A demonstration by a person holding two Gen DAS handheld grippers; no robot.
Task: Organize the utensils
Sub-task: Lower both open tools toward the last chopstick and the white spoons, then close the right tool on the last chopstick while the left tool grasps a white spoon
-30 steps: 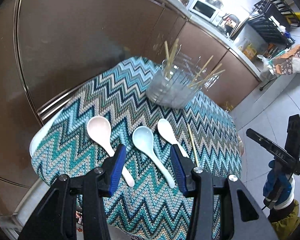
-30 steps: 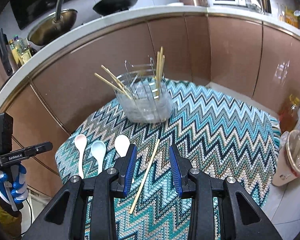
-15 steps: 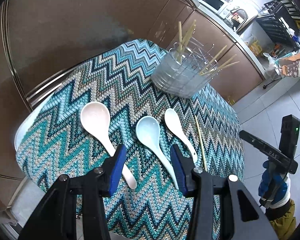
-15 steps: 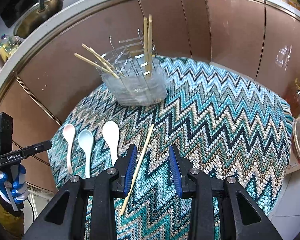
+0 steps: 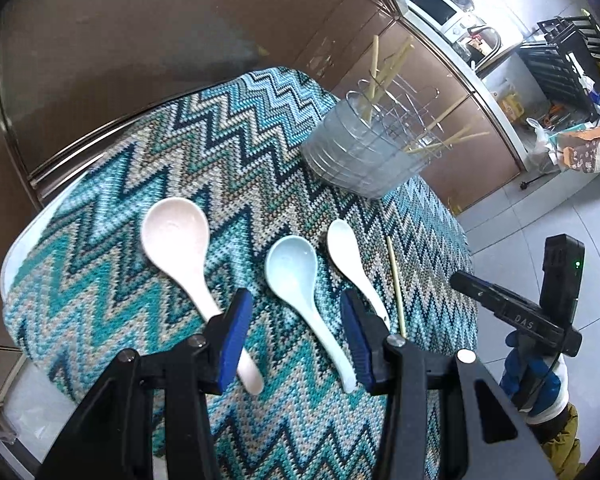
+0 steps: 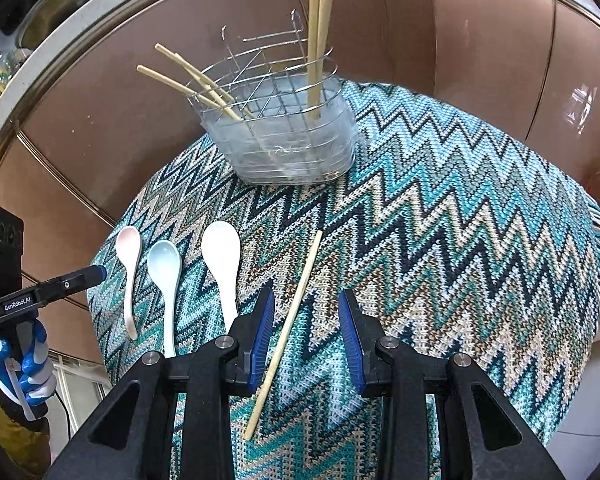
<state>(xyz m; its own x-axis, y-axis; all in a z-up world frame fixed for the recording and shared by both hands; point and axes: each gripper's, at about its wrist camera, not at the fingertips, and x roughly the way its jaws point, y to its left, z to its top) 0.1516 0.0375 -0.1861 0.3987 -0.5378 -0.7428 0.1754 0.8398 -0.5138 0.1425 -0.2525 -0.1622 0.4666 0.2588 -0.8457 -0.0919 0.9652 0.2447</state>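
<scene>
A single loose chopstick [image 6: 287, 328] was seen lying flat on the zigzag cloth [image 6: 440, 248], slanted, with its near end between the jaws of the right gripper [image 6: 306, 338] and closer to the left jaw. It was judged to be light, stiff and thin, with a smooth round shaft likely to roll or slip out of the pads. A hold near the middle was thought best, so that neither end would swing or tip on the way up. Because it lay flush on soft fabric, a low approach would be needed to get the pads beside it.

Just beside it three spoons were laid in a row, bowls away from the grippers: a white spoon [image 6: 223, 268], a pale blue spoon [image 5: 300, 292] and a pink spoon [image 5: 184, 256]. They looked glazed, hard and slippery, and probably breakable if dropped; the narrow handle was judged the place to be gripped, not the wide bowl.

The left gripper [image 5: 296, 338] was held above the blue spoon's handle, its tongs parted about halfway and empty. The right gripper's tongs were set somewhat narrower, also parted, with nothing pressed between the pads.

Farther back on the cloth stood the wire utensil holder [image 6: 284, 136], with several chopsticks already leaning in its compartments.
</scene>
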